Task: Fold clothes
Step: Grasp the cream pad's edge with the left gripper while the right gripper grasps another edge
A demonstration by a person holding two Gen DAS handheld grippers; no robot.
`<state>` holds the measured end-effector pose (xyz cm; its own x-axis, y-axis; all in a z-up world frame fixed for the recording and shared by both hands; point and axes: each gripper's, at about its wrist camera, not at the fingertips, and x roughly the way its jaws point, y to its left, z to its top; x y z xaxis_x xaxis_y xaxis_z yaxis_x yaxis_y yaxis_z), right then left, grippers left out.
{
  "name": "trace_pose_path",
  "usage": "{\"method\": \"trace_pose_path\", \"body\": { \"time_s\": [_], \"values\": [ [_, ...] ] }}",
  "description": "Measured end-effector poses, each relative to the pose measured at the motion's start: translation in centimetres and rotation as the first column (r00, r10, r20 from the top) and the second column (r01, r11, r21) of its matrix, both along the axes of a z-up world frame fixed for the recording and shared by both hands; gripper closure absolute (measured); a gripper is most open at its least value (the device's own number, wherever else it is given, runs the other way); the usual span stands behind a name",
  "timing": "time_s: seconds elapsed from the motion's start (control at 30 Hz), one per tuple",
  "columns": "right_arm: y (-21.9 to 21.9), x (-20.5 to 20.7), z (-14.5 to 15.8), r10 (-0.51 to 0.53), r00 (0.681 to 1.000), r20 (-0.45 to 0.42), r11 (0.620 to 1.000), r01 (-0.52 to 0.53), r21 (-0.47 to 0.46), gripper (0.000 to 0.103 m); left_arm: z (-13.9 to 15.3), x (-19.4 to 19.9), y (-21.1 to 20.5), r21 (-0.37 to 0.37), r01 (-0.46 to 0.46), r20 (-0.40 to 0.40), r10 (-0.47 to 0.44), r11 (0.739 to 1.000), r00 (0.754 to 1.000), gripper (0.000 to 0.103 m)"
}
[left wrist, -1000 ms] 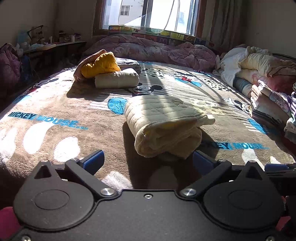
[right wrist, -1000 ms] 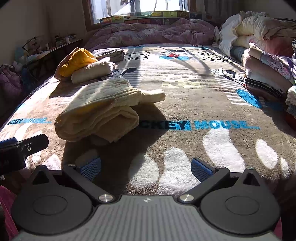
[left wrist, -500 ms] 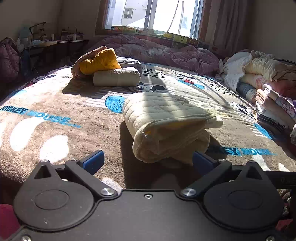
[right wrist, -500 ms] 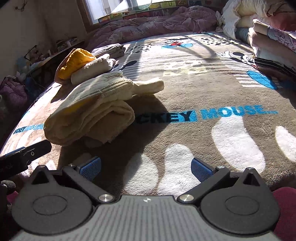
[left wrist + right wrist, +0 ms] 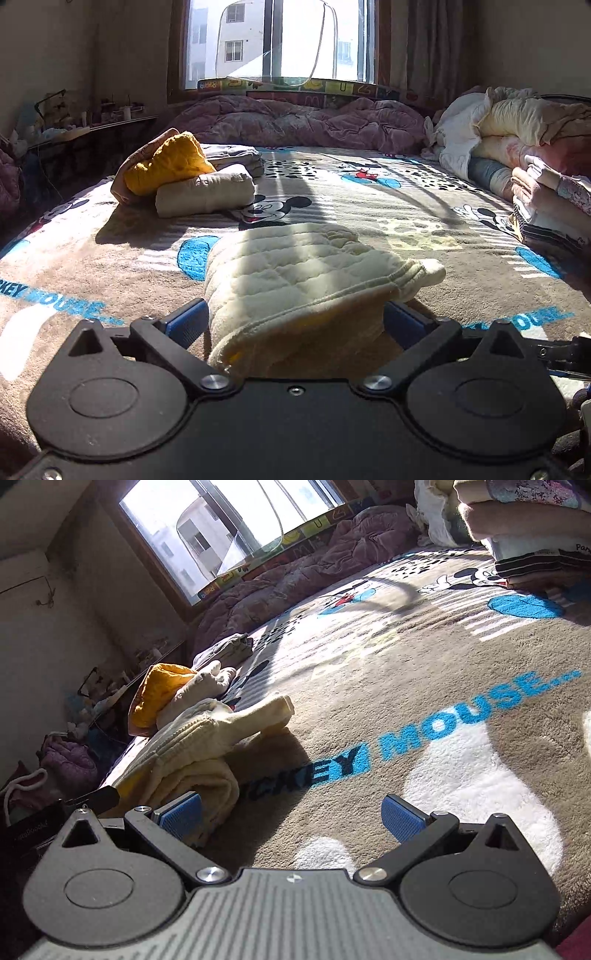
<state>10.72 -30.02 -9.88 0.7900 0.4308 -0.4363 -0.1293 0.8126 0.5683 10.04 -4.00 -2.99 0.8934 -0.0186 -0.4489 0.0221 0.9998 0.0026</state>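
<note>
A folded cream quilted garment (image 5: pixel 295 280) lies on the Mickey Mouse blanket (image 5: pixel 424 206) near the front edge. My left gripper (image 5: pixel 291 325) is open, its blue pads on either side of the bundle's near end, which fills the gap between them. In the right wrist view the same garment (image 5: pixel 192 760) lies at the left. My right gripper (image 5: pixel 291 816) is open and empty, tilted, over the blanket (image 5: pixel 443 686); its left pad (image 5: pixel 181 816) sits beside the bundle's edge.
Folded clothes, a yellow one (image 5: pixel 166 166) and a beige roll (image 5: pixel 205 190), lie at the back left. A pile of clothes (image 5: pixel 546 192) stacks along the right side. A purple quilt (image 5: pixel 303 122) lies under the window.
My left gripper has moved forward until the cream bundle sits between its open pads. My right gripper has rolled and swung towards the bundle's right side.
</note>
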Motion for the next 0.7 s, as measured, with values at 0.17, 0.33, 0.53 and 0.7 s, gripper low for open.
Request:
{"method": "trace_pose_path", "body": {
  "time_s": [0.17,0.33,0.53,0.7],
  "values": [
    [-1.3,1.3,-0.4,0.011,1.0,-0.016,0.997,-0.009,0.082,0.001,0.4,2.2,-2.8,0.083,0.068,-0.012,-0.067,0.994,0.998,0.003],
    [-4.6,2.2,-1.1,-0.031,0.998,-0.055,0.975,0.042,0.219,0.001,0.5,4.2,-6.2,0.191,0.15,-0.039,-0.145,0.97,0.989,0.003],
    [-7.1,4.2,-2.5,-0.004,0.993,-0.12,0.94,0.045,0.34,0.001,-0.7,7.0,-8.4,0.283,0.177,-0.121,-0.148,0.943,0.981,0.059],
    [-8.6,3.7,-3.2,0.003,0.996,-0.086,0.888,0.037,0.458,0.001,-1.0,7.7,-9.7,0.298,0.183,-0.137,-0.148,0.937,0.98,0.081]
  ]
}}
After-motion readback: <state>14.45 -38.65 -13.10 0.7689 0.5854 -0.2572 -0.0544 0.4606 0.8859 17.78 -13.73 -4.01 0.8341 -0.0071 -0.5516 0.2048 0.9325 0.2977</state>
